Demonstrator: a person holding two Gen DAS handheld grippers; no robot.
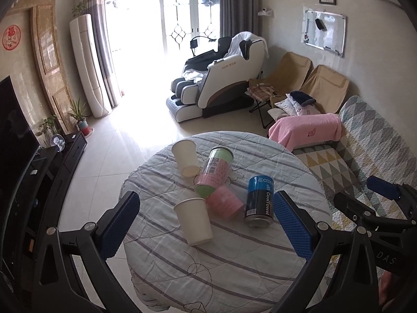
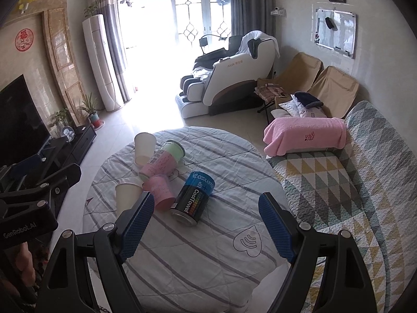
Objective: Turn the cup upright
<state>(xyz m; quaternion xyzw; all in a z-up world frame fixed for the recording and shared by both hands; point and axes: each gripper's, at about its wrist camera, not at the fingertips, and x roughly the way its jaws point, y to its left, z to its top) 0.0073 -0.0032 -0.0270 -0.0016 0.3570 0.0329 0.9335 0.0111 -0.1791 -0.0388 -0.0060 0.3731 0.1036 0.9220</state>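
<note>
Several cups and cans lie on their sides on a round table with a striped cloth (image 1: 234,260). A white paper cup (image 1: 193,221) lies nearest, a second white paper cup (image 1: 185,161) lies farther back. A pink cup (image 1: 224,205), a green-and-pink can (image 1: 215,173) and a blue-black CoolTowel can (image 1: 259,204) lie between them. My left gripper (image 1: 206,224) is open above the table, around the near white cup in view. My right gripper (image 2: 206,227) is open and empty, near the CoolTowel can (image 2: 191,200). The pink cup (image 2: 159,193) and the near white cup (image 2: 126,195) show there too.
A sofa with a patterned quilt (image 1: 365,156) and a pink towel (image 1: 305,130) stands right of the table. A massage chair (image 1: 221,78) and folding chairs stand at the back. A TV cabinet (image 1: 52,161) runs along the left wall. The right gripper shows in the left wrist view (image 1: 378,208).
</note>
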